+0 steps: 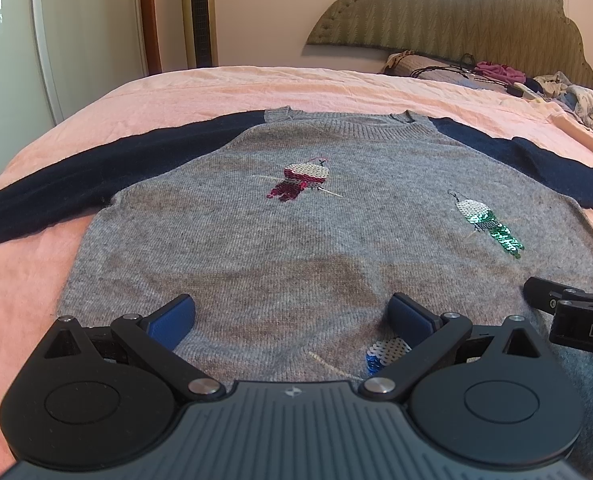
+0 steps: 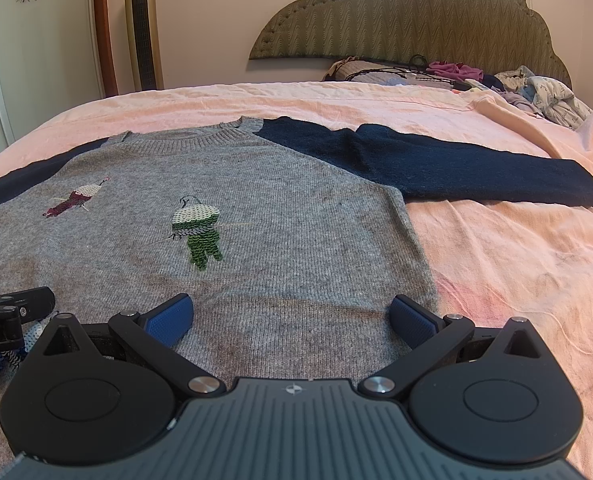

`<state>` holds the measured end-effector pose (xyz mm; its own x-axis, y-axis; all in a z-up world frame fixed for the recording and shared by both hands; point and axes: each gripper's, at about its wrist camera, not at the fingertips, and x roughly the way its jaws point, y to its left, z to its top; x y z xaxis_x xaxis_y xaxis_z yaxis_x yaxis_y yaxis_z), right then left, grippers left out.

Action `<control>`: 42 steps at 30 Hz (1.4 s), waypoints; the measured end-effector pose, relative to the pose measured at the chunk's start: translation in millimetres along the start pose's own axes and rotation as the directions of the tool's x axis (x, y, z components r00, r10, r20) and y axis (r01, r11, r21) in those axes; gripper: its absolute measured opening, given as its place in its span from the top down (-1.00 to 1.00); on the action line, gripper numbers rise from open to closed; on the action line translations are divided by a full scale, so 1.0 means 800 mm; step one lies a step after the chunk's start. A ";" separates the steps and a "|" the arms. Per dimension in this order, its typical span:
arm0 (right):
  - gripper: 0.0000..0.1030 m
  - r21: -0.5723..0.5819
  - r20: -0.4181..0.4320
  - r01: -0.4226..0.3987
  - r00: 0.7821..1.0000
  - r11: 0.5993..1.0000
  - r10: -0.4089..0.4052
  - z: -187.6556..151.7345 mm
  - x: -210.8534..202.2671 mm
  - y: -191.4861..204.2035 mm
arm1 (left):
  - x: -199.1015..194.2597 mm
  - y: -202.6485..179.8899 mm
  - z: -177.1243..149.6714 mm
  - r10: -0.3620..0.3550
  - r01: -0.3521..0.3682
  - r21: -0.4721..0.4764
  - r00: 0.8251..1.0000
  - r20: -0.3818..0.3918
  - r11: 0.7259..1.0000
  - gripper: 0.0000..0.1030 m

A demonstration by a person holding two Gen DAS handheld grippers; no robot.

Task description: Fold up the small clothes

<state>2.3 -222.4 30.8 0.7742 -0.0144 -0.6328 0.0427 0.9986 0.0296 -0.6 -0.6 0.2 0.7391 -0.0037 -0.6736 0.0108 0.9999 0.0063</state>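
Observation:
A small grey knit sweater (image 1: 296,232) (image 2: 276,208) with navy sleeves lies flat, front up, on the pink bed. Its left sleeve (image 1: 76,184) and right sleeve (image 2: 476,168) are spread outward. Sequin birds decorate the front: a red one (image 1: 302,180), a green one (image 2: 198,232) and a blue one (image 1: 384,354) near the hem. My left gripper (image 1: 292,316) hovers open over the lower middle of the sweater, holding nothing. My right gripper (image 2: 292,316) is open over the lower right part, near the side edge. Each gripper shows at the edge of the other's view.
The pink bedsheet (image 2: 516,260) spreads wide to the right and beyond the collar. A pile of clothes and cords (image 2: 536,88) lies by the green padded headboard (image 2: 416,20). A tower fan (image 2: 142,28) and a wardrobe door stand past the bed's far left.

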 end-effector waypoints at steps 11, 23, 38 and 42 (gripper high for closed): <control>-1.00 0.000 0.000 0.000 1.000 1.000 0.000 0.000 0.000 0.000 | 0.001 0.000 0.001 -0.002 0.002 0.000 1.000 -0.001 1.000 -1.00; -1.00 0.000 0.000 0.000 1.000 1.000 0.000 0.000 -0.001 0.000 | 0.001 0.000 0.000 -0.002 0.002 -0.001 1.000 0.000 1.000 -1.00; -1.00 0.532 0.315 -0.436 0.898 0.726 0.308 0.066 -0.046 -0.222 | 0.001 0.000 0.000 -0.006 0.006 -0.003 1.000 0.001 1.000 -1.00; -1.00 0.800 0.361 -0.371 0.925 0.472 0.116 0.066 -0.008 -0.380 | 0.001 0.000 0.000 -0.005 0.005 -0.003 1.000 0.001 1.000 -1.00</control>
<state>17.7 -528.2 66.9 0.9493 0.0843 -0.3030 0.2381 0.4368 0.8675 0.0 -0.4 -0.1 0.7397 -0.0086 -0.6729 0.0124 0.9999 0.0008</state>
